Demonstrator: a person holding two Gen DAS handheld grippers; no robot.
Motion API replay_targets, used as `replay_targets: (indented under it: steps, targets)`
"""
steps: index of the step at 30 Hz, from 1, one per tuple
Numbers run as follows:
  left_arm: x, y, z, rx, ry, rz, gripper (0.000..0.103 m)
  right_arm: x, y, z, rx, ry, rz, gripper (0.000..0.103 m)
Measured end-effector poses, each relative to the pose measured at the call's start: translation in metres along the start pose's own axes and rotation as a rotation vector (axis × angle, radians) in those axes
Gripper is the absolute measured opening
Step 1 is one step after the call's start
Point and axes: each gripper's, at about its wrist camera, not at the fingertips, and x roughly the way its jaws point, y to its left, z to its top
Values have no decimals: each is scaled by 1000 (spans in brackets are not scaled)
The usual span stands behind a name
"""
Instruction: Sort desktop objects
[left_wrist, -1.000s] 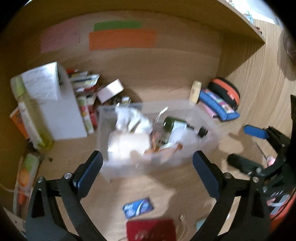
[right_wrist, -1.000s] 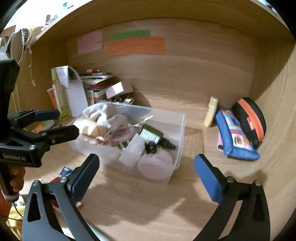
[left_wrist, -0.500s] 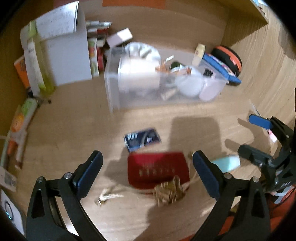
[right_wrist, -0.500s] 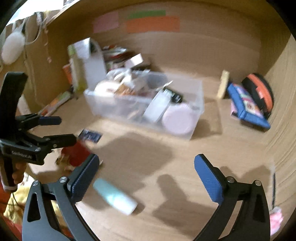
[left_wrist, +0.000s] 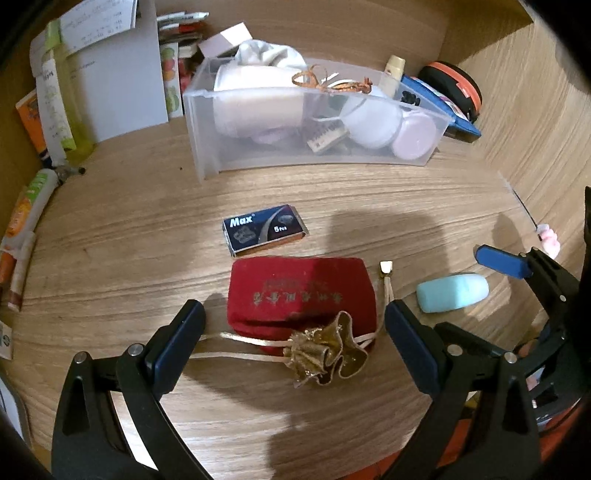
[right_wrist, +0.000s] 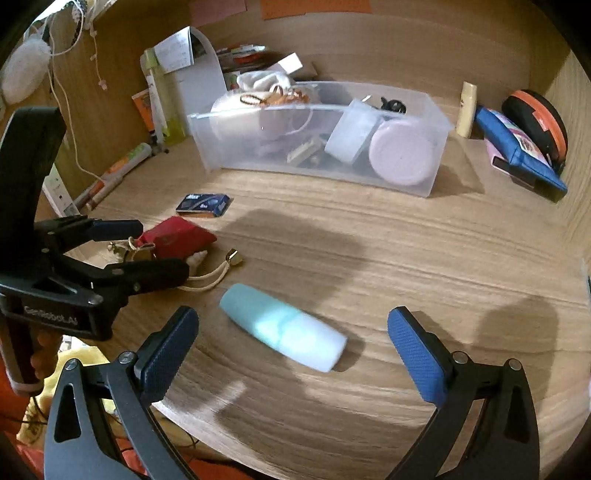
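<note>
left wrist view: the left gripper (left_wrist: 293, 332) hangs over the wooden desk (left_wrist: 369, 206) with its jaws spread wide and nothing held. between the blue pads (left_wrist: 177, 347) lies a red velvet drawstring pouch (left_wrist: 301, 291), its gold gathered mouth (left_wrist: 325, 352) nearest the camera and its gold cords trailing left and right. just beyond the pouch lies a small dark box marked "max" (left_wrist: 264, 229). a pale blue bottle (left_wrist: 452, 291) lies on its side to the right, next to the right gripper (left_wrist: 476, 291), seen edge-on. at the back stands a clear plastic bin (left_wrist: 314, 158) packed with toiletries and ribbon.

right wrist view: the right gripper (right_wrist: 291, 339) is also wide open and empty, with the pale blue bottle (right_wrist: 282, 326) lying aslant on the desk between its pads, touching neither. the left gripper (right_wrist: 155, 247) shows at the left edge, its fingers either side of the red pouch (right_wrist: 177, 236). the "max" box (right_wrist: 203, 203) lies beyond it, and the clear bin (right_wrist: 325, 170) farther back. a blue pencil case (right_wrist: 517, 147) and a black-and-orange round case (right_wrist: 535, 114) rest against the right wall.
</note>
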Motion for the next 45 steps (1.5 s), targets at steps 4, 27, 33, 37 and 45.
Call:
replay_targets:
  steps: [4,27,33,37,45]
  targets:
    - [-1,6,-2,-7,-17,20,99,4,10,-2,-38,-12,-42,100]
    - [-29,35,9,-106,-143,-27,61,1,-13,10,-9,-18,-4,22]
    - [-46,37,23,-114,-204,-29,61,-6,-24,18,3,-46,-12,22]
    - [-56,34,33,-107,-246,-34,61,-14,-32,28,12,-74,-19,22]
    - [-67,24,56,-90,-313,-58,61,-26,-50,55,28,-132,-37,22]
